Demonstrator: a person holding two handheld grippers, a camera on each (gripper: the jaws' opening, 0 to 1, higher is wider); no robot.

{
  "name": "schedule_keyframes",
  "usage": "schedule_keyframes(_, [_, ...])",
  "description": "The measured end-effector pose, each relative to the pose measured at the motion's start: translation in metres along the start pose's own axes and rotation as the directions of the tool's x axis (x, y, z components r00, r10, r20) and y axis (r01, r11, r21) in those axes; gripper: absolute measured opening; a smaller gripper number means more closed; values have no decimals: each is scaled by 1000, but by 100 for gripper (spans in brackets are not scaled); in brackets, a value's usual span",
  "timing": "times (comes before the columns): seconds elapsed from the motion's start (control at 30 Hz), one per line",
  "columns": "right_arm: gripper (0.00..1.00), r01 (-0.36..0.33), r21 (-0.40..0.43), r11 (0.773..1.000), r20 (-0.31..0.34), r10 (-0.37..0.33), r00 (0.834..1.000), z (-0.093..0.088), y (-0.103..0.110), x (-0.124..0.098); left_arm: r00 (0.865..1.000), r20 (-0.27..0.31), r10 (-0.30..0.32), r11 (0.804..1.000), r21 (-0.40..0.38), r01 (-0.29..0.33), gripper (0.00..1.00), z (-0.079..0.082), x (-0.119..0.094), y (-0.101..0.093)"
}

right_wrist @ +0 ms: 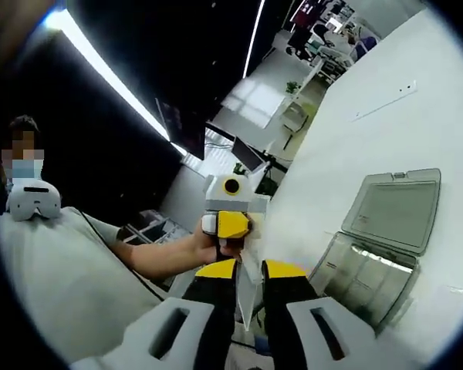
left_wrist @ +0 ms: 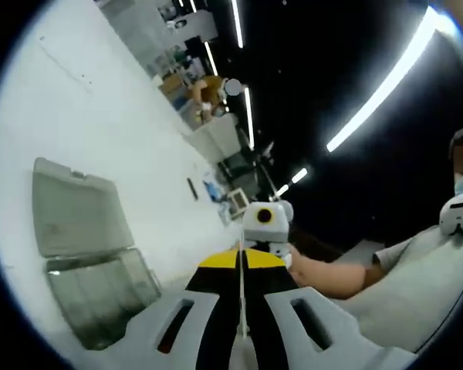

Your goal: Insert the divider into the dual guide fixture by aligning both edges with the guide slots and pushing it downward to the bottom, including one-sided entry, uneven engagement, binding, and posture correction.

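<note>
The left gripper (left_wrist: 241,289) is clamped on the thin clear divider (left_wrist: 241,308), edge-on between its pads; the right gripper (right_wrist: 247,297) pinches the divider (right_wrist: 245,297) too. Beyond, a clear compartment box (right_wrist: 370,270) lies with its lid (right_wrist: 393,208) open on the white counter (right_wrist: 386,116), contents unclear.

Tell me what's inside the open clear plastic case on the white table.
The clear case, lid hinged open, shows internal ribs or compartment walls through its see-through base. No loose items are discernible; glare and blur hide finer contents.
</note>
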State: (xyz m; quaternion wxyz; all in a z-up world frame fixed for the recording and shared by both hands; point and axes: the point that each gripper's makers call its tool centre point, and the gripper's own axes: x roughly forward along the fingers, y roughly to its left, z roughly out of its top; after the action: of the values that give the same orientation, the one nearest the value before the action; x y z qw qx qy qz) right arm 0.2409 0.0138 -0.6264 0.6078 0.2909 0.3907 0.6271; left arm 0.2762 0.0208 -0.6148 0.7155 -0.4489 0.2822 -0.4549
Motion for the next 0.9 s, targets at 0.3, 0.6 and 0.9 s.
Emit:
schedule_keyframes(0.3, [2,-31,22,999,6,31,1000,-1,4,-2,1000,12,-23,999,-25,23,0,-2,-1,-3])
schedule_keyframes(0.6, [0,-49,23,999,-9,49,999,0,9,-2,998,-36,-51,999,-4,51,0,-3,0,-9])
schedule_keyframes(0.9, [0,-50,14,999,-50,50,997,-3,11,-2,993,-116,-33,997,59,40,4,-9,-1,-8])
